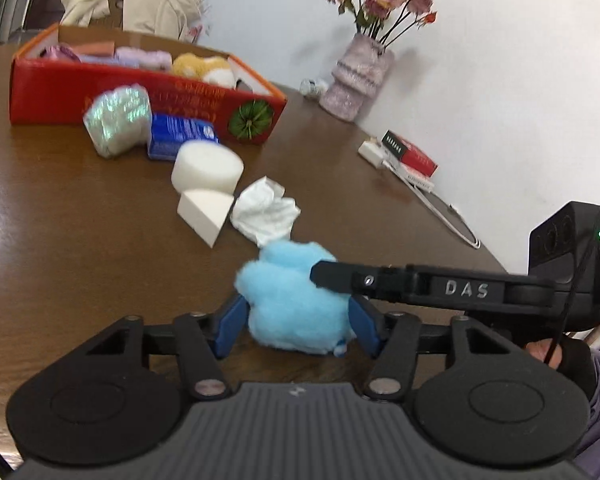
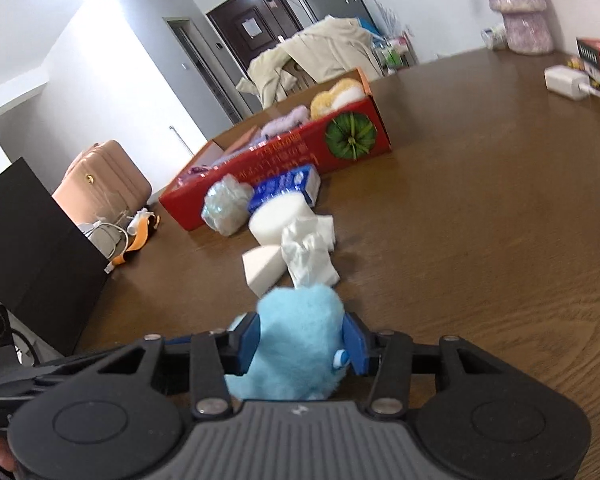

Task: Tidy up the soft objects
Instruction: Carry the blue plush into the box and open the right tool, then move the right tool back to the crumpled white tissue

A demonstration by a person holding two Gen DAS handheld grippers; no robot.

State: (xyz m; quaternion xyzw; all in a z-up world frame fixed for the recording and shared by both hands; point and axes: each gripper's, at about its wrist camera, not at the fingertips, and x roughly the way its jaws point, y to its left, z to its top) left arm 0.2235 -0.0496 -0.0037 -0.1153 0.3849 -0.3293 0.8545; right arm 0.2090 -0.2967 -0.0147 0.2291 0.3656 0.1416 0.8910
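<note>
Both hand-held grippers meet at one light-blue plush toy [image 1: 296, 304] resting on the brown surface [image 1: 80, 232]. Only the left wrist view shows the left hand-held gripper [image 1: 296, 326] wide around it, pads apart from the fluff, with the right one's black finger [image 1: 336, 276] reaching across. Only the right wrist view shows the right hand-held gripper [image 2: 302, 344] pinching the toy. Ahead lie a crumpled tissue [image 2: 310, 256], white sponges [image 2: 278, 218] and the red box [image 2: 284, 152].

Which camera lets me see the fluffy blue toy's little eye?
The right wrist view: the blue plush toy shows a small round eye beside the right gripper's blue pad. In the left wrist view, the toy shows mostly fur, partly covered by a black finger.
</note>
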